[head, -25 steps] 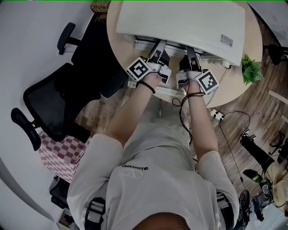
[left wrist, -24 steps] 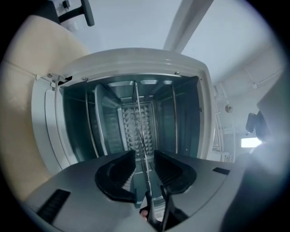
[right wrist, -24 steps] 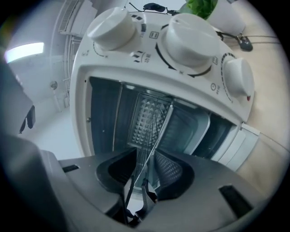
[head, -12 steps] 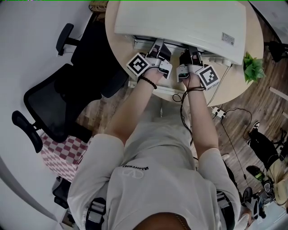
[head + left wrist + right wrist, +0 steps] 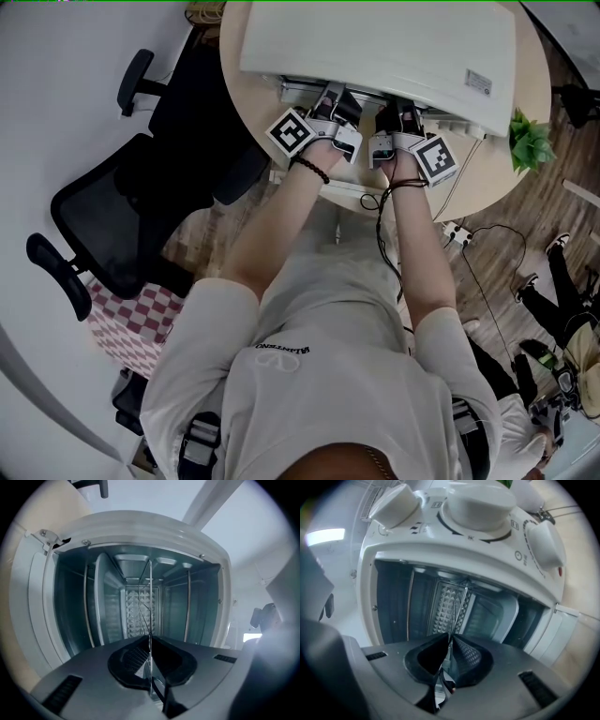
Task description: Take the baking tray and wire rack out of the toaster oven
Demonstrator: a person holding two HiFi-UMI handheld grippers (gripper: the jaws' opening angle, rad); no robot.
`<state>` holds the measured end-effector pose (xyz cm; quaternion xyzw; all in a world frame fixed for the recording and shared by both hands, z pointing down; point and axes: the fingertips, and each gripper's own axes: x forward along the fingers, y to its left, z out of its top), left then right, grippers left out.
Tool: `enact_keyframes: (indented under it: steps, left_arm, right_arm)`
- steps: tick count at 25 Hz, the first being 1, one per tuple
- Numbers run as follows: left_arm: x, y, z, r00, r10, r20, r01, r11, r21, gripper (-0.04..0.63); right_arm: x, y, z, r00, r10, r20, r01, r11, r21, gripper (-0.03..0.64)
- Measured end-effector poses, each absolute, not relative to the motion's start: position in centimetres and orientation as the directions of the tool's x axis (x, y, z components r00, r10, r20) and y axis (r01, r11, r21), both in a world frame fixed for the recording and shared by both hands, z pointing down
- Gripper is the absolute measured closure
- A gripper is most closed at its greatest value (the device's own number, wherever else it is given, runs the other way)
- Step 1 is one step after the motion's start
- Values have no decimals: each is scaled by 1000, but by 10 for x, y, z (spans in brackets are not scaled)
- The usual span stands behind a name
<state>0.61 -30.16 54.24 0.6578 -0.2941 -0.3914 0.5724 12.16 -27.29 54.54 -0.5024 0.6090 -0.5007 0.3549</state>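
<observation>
The white toaster oven (image 5: 375, 47) stands on the round table with its door down. Both grippers are turned on their sides at its mouth. The wire rack (image 5: 150, 588) shows edge-on as a thin line running into the cavity. My left gripper (image 5: 150, 667) has just been closing and is shut on the rack's front edge. My right gripper (image 5: 449, 658) has likewise just been closing and is shut on the same rack (image 5: 457, 609). The grey baking tray (image 5: 501, 616) sits in the slot below it and shows edge-on (image 5: 99, 602) in the left gripper view. In the head view the oven top hides the jaws.
The oven's three knobs (image 5: 478, 503) line its control panel. The lowered door (image 5: 352, 192) hangs out under my wrists. A green plant (image 5: 525, 141) stands at the table's right edge and a black office chair (image 5: 131, 206) to the left. Another person's legs (image 5: 562, 291) are at the right.
Both grippers have pushed a little further into the oven mouth. The person on the floor at the right has shifted.
</observation>
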Motion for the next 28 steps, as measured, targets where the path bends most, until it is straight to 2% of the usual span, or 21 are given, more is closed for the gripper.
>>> enact_keyframes:
  steps: [9,28]
  left_arm:
    - [4,-294,539,547,-815,-191,42,-201,979,589]
    - [-5,-255,542,578,-792,-195,43,-209,977,591]
  right_arm:
    - [118,-265,542,-178,-983,39,-152,-11,-988,601]
    - [110,-226,542,-127,-992,17,-96,-4,-995,607]
